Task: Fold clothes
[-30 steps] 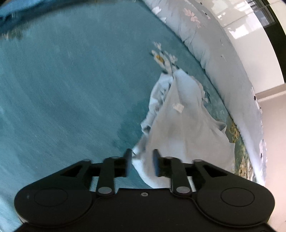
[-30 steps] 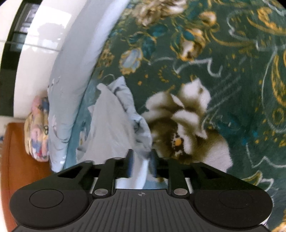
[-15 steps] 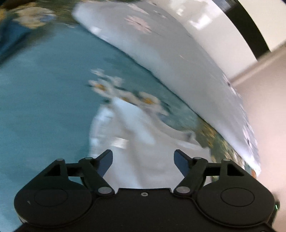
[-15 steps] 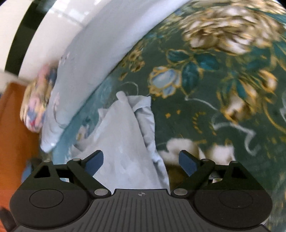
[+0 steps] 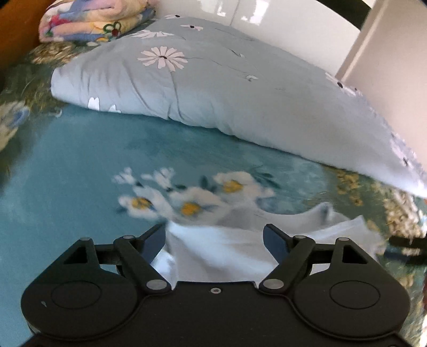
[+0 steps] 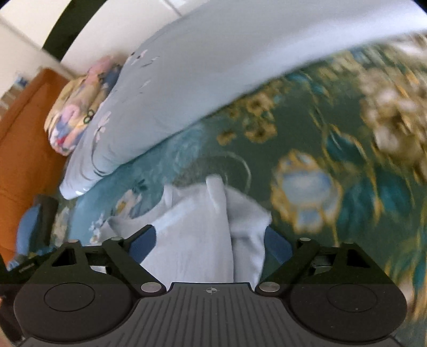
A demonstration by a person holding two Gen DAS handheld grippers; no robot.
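I count one garment (image 5: 213, 248), a pale, thin, soft cloth lying rumpled on the bedspread (image 5: 80, 165), with a raised fold ridge running up its middle in the right wrist view. It sits directly below and between the fingers of both tools. The bedspread is plush and teal with white, yellow-centred flowers on my left side, turning dark green with gold scrollwork and cream blossoms on my right.

My left gripper (image 5: 213, 237) has its fingers spread wide; the cloth lies in the gap but neither blue pad presses it. My right gripper (image 6: 210, 240) is also spread, its jaws easing slightly inward, the garment lying loose between them with no pinch.

One grey-blue duvet (image 5: 226, 88), puffy and creased, printed with white daisies, lies along the far edge in both views. One folded blanket (image 5: 90, 18) with a bright cartoon print sits at its end.

Only the right wrist view shows the orange wooden headboard (image 6: 24, 149) and the other tool's blue pad at the left edge. Only the left wrist view shows the glossy white wall (image 5: 280, 18) clearly and a beige panel (image 5: 387, 66) to the right.
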